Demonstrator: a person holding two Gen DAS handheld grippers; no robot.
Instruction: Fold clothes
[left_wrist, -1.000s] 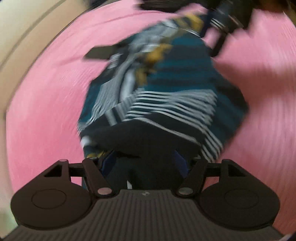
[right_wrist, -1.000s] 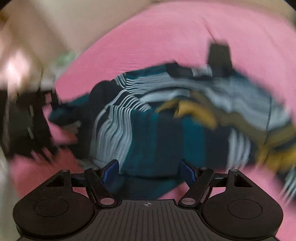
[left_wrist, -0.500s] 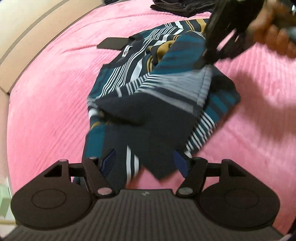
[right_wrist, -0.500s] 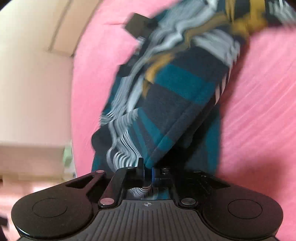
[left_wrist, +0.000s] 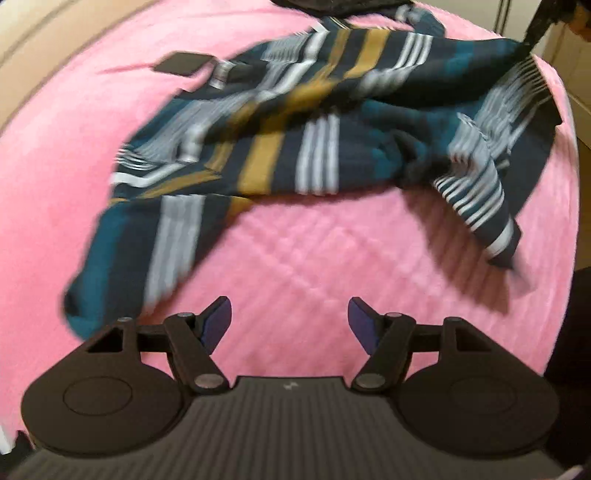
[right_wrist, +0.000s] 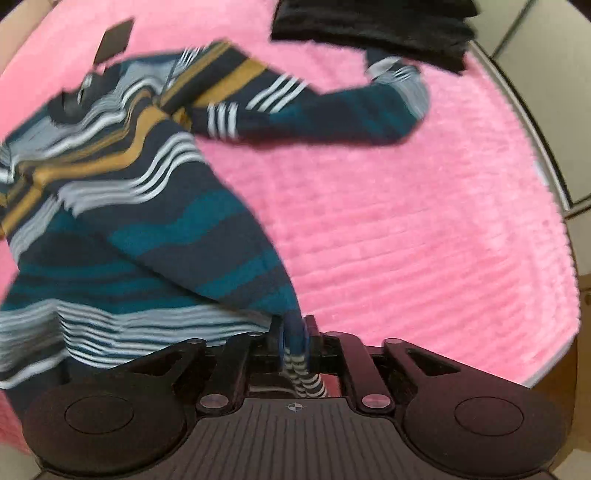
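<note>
- Striped sweater (left_wrist: 280, 147) lies on the pink blanket (left_wrist: 314, 280), now stretched sideways into a long band. Half a second ago it was a bunched heap right under my left tongs.
- One corner is lifted at the far right of the left view, cloth pulled taut up to it. One sleeve (right_wrist: 332, 114) lies flung out toward the black folded pile (right_wrist: 373, 26) at the blanket's far edge, just beside it.
- Right gripper (right_wrist: 295, 343): clamped on the sweater's edge, striped cloth pinched between the pads and trailing back toward the camera. Jaws have just been opening a little, but the frame shows the fabric caught between them.
- Left gripper (left_wrist: 290, 321): jaws apart, nothing between them, only bare blanket. A second ago the garment filled that gap; now its near hem is just left of the left finger (left_wrist: 218, 317).
- My read: this is the spread-out step, not a fold yet. Sweater is creased and twisted mid-body.
- Next I'd take the near-left hem with the left tongs and pull flat against the right's hold.
- Risk: the right's grip looks thin and may slip.
</note>
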